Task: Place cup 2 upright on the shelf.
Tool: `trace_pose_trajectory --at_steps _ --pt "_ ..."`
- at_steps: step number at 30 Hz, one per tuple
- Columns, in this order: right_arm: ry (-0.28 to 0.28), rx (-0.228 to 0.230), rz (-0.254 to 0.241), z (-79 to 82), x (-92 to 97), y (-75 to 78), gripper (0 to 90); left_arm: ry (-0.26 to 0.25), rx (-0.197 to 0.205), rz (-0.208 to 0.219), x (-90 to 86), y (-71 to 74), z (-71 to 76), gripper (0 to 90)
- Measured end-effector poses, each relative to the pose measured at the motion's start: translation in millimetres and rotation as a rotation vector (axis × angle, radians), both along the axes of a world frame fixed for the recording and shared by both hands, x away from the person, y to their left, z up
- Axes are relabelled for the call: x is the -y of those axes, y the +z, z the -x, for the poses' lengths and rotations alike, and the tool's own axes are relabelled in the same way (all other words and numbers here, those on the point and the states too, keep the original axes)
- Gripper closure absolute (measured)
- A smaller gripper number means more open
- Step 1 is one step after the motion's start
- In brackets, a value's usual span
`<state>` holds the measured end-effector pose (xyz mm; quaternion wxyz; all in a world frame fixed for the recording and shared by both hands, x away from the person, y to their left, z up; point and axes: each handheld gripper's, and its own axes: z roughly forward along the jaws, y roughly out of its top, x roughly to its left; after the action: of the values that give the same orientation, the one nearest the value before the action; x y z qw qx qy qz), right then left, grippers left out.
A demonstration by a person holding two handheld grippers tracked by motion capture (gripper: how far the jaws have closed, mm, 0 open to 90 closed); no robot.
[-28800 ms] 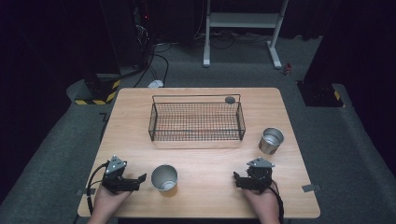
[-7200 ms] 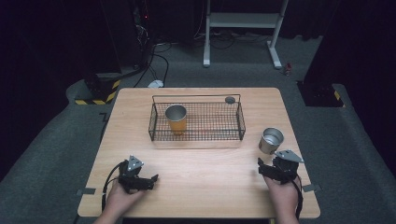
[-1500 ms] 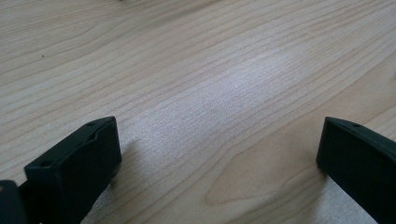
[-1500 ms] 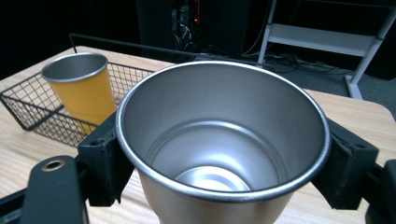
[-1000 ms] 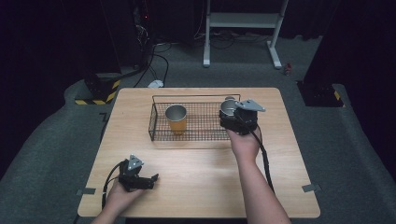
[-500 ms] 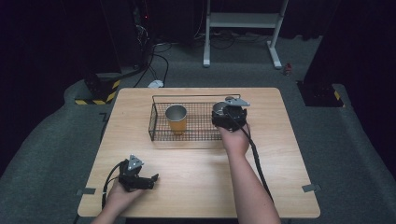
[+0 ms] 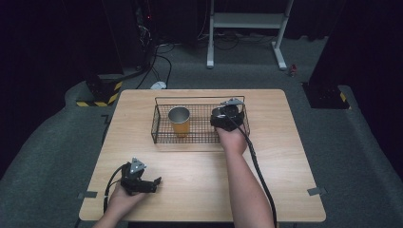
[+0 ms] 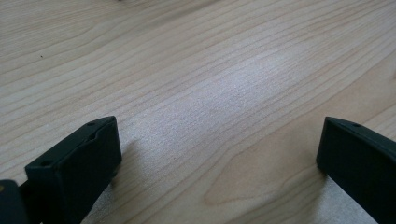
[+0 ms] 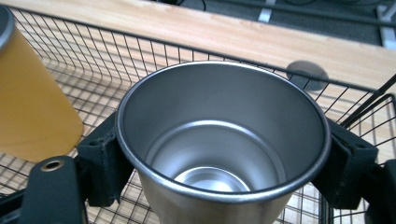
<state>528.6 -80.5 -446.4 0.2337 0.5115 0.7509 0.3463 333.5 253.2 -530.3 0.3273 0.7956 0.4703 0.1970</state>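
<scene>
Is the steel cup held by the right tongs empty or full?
Empty. The right gripper view looks into the steel cup: bare shiny bottom, nothing inside. It is upright between the right tongs.

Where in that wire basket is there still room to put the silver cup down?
The wire basket has bare mesh between the orange cup and its right end, where the right gripper holds the steel cup. Its left part is crowded by the orange cup.

Two cups: one orange, one steel. One wire basket. One table. Two grippers: left, right. One dark round mark on the tabletop.
</scene>
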Motion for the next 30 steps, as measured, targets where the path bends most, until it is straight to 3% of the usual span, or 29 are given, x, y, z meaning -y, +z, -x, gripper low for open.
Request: trace_pose_trajectory --at_steps 15,30 --pt "0.012 -0.072 0.019 -8.8 -7.1 -15.3 18.6 -0.003 0.0 0.0 -0.2 0.0 0.0 0.1" --pt "0.03 -0.071 0.054 -4.9 -7.0 -15.8 18.0 -0.005 -0.001 -0.001 -0.4 0.1 0.0 0.1"
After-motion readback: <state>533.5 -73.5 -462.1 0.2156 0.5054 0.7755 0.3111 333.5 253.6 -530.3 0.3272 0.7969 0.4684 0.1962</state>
